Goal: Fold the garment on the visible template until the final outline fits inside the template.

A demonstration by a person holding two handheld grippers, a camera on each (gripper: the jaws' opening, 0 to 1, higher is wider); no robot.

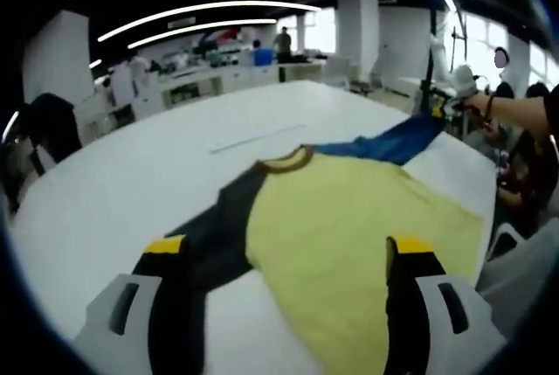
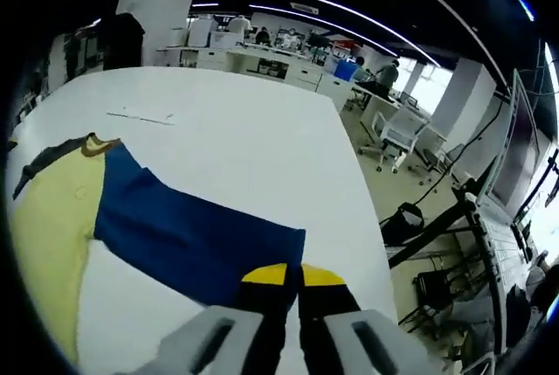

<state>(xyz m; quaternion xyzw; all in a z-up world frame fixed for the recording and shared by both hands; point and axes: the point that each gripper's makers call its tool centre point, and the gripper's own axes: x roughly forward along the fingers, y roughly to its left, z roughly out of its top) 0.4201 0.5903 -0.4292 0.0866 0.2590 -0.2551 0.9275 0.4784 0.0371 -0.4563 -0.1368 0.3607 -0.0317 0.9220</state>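
Left claw (image 1: 288, 257) jaws spread wide, nothing between them; both yellow-tipped jaws hover over the shirt (image 1: 349, 218), left tip above the dark sleeve (image 1: 214, 235), right tip above the yellow body. Right claw (image 2: 293, 275) jaws pressed together, tips right at the edge of the blue sleeve (image 2: 192, 235); looks clamped on the sleeve hem, cloth runs straight away from the tips.

Shirt lies flat on the white table (image 1: 131, 174): yellow body in the middle, brown collar (image 1: 286, 162), dark grey sleeve on one side, blue sleeve (image 1: 393, 141) on the other. In left gripper view the blue sleeve stretches off toward the far right, up to the other claw (image 1: 456, 86), held by a person's hand with the forearm (image 1: 524, 113) coming in from the right. In right gripper view the yellow body (image 2: 44, 235) sits at left, collar (image 2: 96, 143) at upper left, a bit of dark sleeve (image 2: 39, 163) past it.

A thin pale line (image 1: 253, 139) is marked on the table beyond the collar; same line in right gripper view (image 2: 140, 116). Can't tell a full template outline.

Background: office with desks (image 1: 210, 78), ceiling light strips (image 1: 201, 17), a blue bin (image 1: 263, 57), a person standing far back (image 1: 282, 41). Right gripper view also shows office chairs (image 2: 397, 139) and a dark stand (image 2: 437, 226) beside the table.
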